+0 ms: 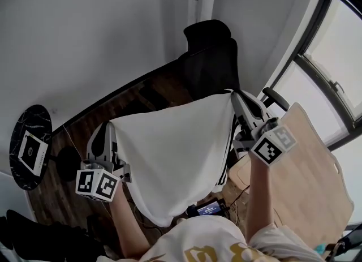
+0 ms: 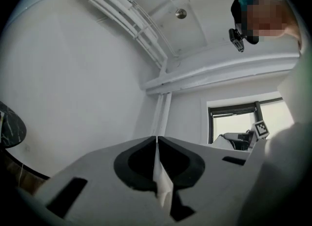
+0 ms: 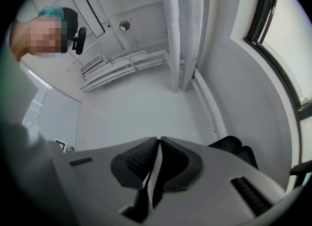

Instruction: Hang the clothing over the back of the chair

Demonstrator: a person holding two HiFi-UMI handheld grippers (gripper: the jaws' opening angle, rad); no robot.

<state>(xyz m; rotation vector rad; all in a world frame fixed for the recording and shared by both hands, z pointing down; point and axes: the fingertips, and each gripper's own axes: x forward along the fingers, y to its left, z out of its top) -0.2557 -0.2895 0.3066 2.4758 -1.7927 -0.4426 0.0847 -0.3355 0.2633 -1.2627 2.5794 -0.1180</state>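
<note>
A white piece of clothing point(image 1: 172, 153) hangs spread between my two grippers in the head view, with dark stripes along its right edge. My left gripper point(image 1: 110, 124) is shut on its left top corner; a fold of white cloth point(image 2: 160, 178) shows pinched between the pads. At the right top corner my right gripper point(image 1: 232, 92) is shut on the cloth point(image 3: 154, 174). The black chair point(image 1: 210, 57) stands just beyond, its back and headrest rising above the cloth's top edge. Its headrest point(image 3: 229, 144) also shows low in the right gripper view.
A round black side table point(image 1: 28, 145) with a white card stands at the left. A light wooden board point(image 1: 305, 181) lies at the right under the window point(image 1: 334, 68). Dark wooden floor point(image 1: 136, 99) runs to the white wall. A small device with a lit screen point(image 1: 208, 207) lies below.
</note>
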